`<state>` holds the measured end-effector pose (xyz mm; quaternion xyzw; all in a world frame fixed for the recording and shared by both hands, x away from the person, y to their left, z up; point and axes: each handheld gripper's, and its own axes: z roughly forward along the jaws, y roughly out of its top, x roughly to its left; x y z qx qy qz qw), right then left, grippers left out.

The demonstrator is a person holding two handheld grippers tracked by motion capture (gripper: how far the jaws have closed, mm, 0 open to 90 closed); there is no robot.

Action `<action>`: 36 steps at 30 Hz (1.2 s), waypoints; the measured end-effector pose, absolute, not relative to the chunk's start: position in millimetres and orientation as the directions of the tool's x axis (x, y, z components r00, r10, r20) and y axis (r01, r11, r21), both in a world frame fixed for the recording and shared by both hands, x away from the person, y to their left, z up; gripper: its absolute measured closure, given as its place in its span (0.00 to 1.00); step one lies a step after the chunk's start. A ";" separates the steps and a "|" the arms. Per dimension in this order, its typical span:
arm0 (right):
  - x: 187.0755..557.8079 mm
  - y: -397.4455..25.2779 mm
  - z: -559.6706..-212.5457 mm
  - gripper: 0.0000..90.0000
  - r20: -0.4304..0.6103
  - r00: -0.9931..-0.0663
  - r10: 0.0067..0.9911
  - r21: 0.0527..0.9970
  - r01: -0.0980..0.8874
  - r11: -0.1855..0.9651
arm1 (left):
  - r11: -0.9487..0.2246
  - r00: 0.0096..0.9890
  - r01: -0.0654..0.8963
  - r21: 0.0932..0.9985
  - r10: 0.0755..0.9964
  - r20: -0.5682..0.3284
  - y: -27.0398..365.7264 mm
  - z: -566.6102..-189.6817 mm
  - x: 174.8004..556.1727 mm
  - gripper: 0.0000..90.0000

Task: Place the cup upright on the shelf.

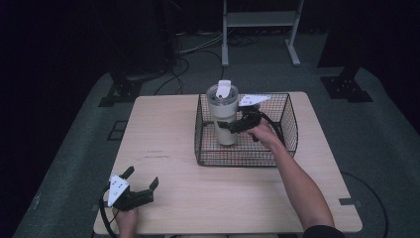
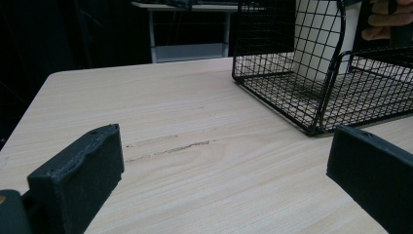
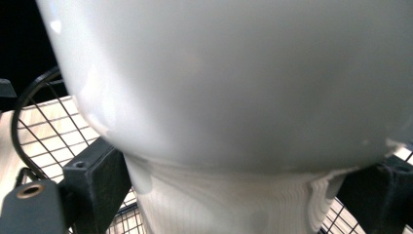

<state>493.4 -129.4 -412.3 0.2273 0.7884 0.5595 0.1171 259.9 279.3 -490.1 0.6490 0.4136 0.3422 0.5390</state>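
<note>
Right gripper (image 1: 232, 126) squeezes white cup (image 1: 222, 116), one jaw each side of thin lower part. Cup stands up straight in black wire basket (image 1: 287, 144), far side of table (image 1: 163, 148). Right arm reaches far over basket wall. Left gripper (image 1: 142, 179) wide open, holds nothing, sits low at near left corner.

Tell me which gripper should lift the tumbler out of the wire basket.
Right. The right gripper already has its jaws around the white tumbler, which stands upright in the wire basket. The left gripper rests open at the table's near left corner, far away.
</note>
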 end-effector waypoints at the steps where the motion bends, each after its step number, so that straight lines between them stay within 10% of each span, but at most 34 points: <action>1: 494.4 -128.9 -413.7 0.10 0.071 -0.869 0.489 0.933 0.231 0.276 | -0.078 0.424 0.168 0.983 0.906 -0.001 279.4 -490.1 259.9 0.00; 36: 492.4 -137.2 -425.6 0.10 0.043 -0.899 0.436 0.887 0.235 0.398 | -0.080 0.424 0.168 0.983 0.905 0.002 278.7 -490.0 259.9 0.00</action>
